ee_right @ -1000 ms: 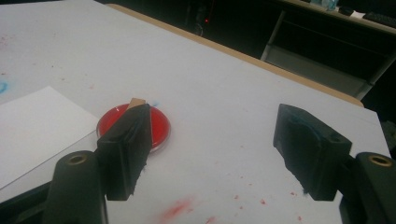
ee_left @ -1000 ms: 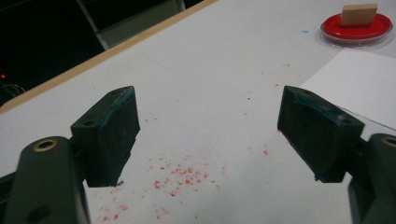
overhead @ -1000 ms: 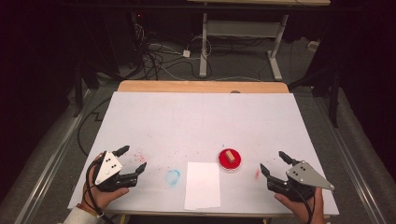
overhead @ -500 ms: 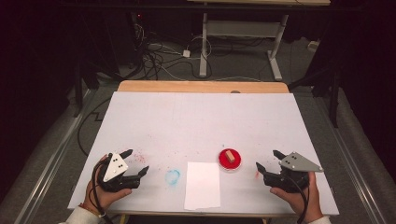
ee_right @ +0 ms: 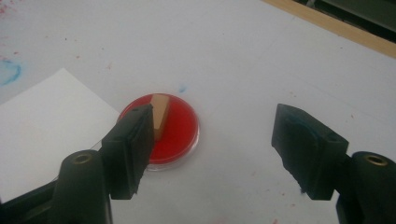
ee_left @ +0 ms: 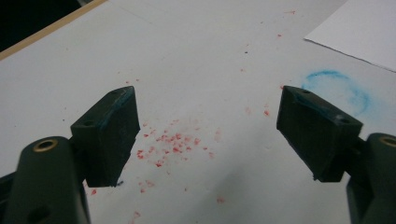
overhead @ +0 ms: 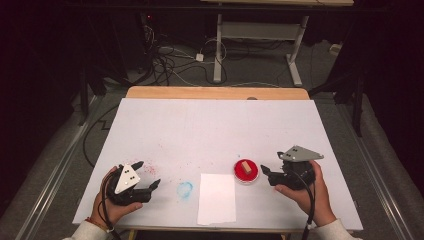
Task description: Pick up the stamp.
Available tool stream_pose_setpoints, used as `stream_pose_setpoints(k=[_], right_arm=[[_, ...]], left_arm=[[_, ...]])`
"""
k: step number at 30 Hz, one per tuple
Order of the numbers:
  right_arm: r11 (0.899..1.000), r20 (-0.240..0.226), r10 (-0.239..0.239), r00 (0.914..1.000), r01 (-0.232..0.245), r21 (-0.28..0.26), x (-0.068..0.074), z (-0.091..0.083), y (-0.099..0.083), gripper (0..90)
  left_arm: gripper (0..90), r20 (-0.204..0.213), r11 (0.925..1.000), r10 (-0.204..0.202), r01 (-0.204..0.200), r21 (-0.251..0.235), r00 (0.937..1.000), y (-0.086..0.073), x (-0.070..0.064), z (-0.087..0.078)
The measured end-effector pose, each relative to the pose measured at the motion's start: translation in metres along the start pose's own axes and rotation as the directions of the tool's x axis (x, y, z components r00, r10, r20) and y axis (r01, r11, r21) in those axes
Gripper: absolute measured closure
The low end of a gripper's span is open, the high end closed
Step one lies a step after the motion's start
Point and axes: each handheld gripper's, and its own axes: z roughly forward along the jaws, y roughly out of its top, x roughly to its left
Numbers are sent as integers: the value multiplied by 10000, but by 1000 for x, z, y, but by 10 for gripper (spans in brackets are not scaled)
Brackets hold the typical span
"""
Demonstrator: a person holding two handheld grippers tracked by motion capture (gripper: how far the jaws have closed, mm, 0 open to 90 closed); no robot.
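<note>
- High view: a round red dish (overhead: 246, 171) sits on the white table (overhead: 215, 130) near its front edge, a little right of centre, with a small tan block (overhead: 246, 167) standing in it.
- In the right gripper view the same red dish (ee_right: 175, 133) lies just beyond the left-hand jaw, whose tip covers part of the tan block (ee_right: 161, 114); whether the jaw touches the dish cannot be told.
- A white sheet of paper (overhead: 217, 198) lies flat just left of the dish and reaches almost to the table's front edge; its corner comes close to the dish rim in the right gripper view (ee_right: 51, 126).
- The right gripper (overhead: 270, 176) is held low just right of the dish, pointing toward it; its jaws stand wide apart with nothing between them (ee_right: 212, 140).
- A faint blue ring smudge (overhead: 185, 189) marks the table just left of the paper, seen also in the left gripper view (ee_left: 336, 88).
- Red specks (ee_left: 170, 142) are scattered on the table between and ahead of the left gripper's jaws.
- The left gripper (overhead: 149, 174) is held at the front left of the table, well apart from the dish, jaws spread wide and holding nothing (ee_left: 208, 121).
- A bare wooden strip (overhead: 215, 93) runs along the table's far edge, and cables (overhead: 170, 62) lie on the floor beyond it.
</note>
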Motion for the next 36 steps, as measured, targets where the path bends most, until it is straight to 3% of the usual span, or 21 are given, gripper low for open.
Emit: stream_pose_setpoints(k=[6,14,21,26,31,36], right_arm=[[9996,21,130,9999,-131,264,7,16,10,310],[9975,-326,-196,9993,218,666,24,41,17,332],[9898,-457,-561,9974,616,1288,33,61,14,506],[9872,-692,-460,9965,559,1494,33,71,11,680],[9843,-857,-434,9954,573,1672,34,76,8,750],[9838,-905,-514,9946,660,1666,34,78,7,761]], left_arm=[[203,-25,9998,185,-185,-19,9998,0,1,0],[203,-27,9995,323,-323,74,9995,0,0,0],[203,-71,9993,349,-348,161,9994,-1,0,2],[203,-73,9990,418,-416,190,9991,-1,-1,2],[203,-195,9988,431,-426,256,9989,-1,-1,2],[203,-183,9984,476,-471,302,9987,-1,0,2]])
